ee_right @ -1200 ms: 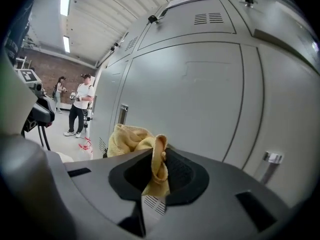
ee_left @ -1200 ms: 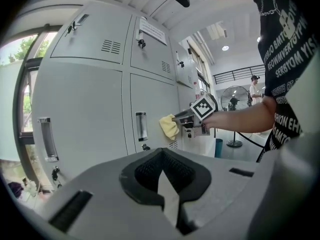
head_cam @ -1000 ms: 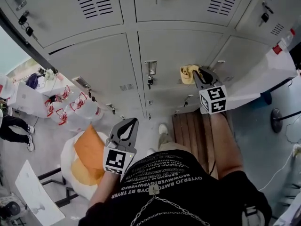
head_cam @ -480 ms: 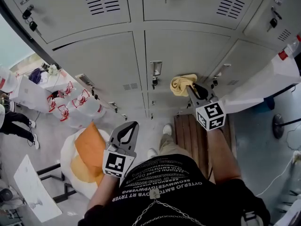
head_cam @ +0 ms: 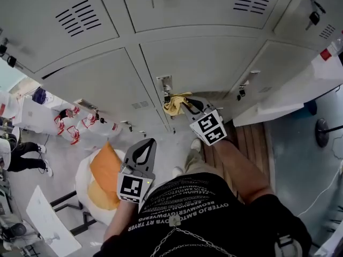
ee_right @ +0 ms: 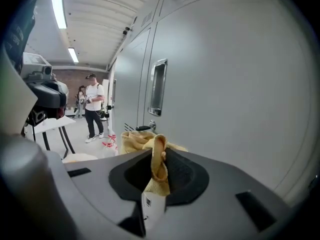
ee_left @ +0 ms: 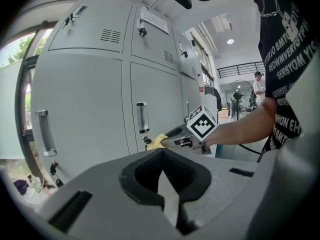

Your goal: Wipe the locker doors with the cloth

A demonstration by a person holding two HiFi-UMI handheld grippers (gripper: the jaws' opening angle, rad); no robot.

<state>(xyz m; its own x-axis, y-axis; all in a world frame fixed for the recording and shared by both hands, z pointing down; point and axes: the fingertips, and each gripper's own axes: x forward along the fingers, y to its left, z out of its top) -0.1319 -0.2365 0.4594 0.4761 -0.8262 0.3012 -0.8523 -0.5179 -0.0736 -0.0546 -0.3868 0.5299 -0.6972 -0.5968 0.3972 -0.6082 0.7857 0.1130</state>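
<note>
The yellow cloth (head_cam: 174, 105) is pinched in my right gripper (head_cam: 185, 105) and pressed against a grey locker door (head_cam: 203, 63), just below its handle (head_cam: 165, 84). In the right gripper view the cloth (ee_right: 145, 144) bunches out past the shut jaws (ee_right: 157, 179), with the door (ee_right: 235, 94) close on the right and the handle (ee_right: 158, 86) ahead. My left gripper (head_cam: 143, 149) hangs low by my body, away from the lockers, shut on nothing (ee_left: 165, 176). From it I see the right gripper (ee_left: 172, 140) and the cloth (ee_left: 156, 141) at the door.
Keys hang from several locker locks (head_cam: 240, 92). An open locker door (head_cam: 300, 84) juts out at the right above a wooden bench (head_cam: 249, 138). An orange and white bag (head_cam: 102, 178) lies on the floor at left. A person (ee_right: 94, 106) stands farther down the aisle.
My right gripper has carried the cloth leftward across the locker door, from its right part to the handle. The left gripper has stayed low by my side.
</note>
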